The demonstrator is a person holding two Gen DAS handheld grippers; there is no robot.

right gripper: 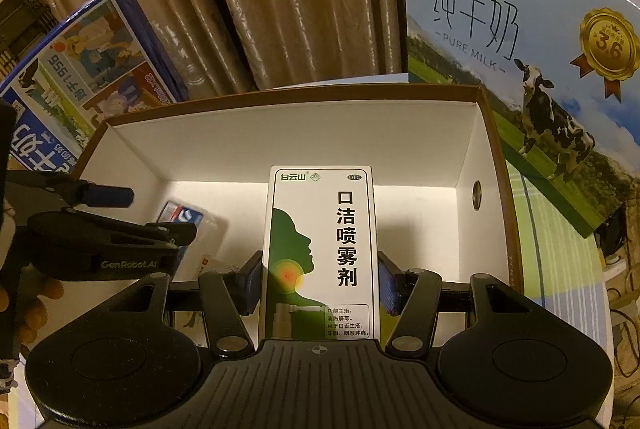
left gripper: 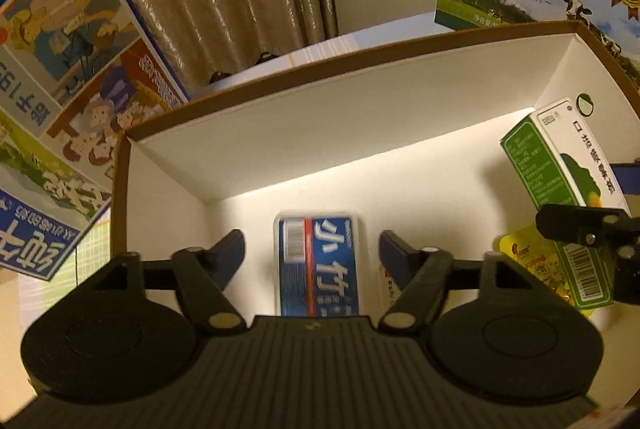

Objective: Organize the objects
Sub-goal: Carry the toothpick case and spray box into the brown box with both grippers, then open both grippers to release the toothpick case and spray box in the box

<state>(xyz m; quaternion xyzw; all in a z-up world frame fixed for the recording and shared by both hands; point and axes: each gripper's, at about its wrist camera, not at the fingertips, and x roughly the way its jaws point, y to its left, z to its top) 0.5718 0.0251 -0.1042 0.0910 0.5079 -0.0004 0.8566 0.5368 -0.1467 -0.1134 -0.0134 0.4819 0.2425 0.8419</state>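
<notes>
Fig.: We see L gripper [left gripper: 312, 249] released w/ jaws apart, blue pack [left gripper: 318, 263] lying between on box [left gripper: 360, 133] floor. R gripper [right gripper: 318, 283] clamps green-white carton [right gripper: 320, 253] over box.

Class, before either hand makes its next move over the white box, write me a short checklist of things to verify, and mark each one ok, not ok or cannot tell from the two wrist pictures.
1. Left gripper is free of the blue packet: ok, its jaws stand apart on either side with gaps, and the packet lies on the box floor.
2. Right gripper grips the green and white spray box: ok, the pads press both sides.
3. Spray box has reached the floor of the white box: cannot tell, its lower end is hidden.
4. Bare floor for the spray box: ok, free space lies ahead of it.
5. The two grippers are apart: ok, though close.
6. Yellow packet is clear of the spray box: cannot tell.
</notes>
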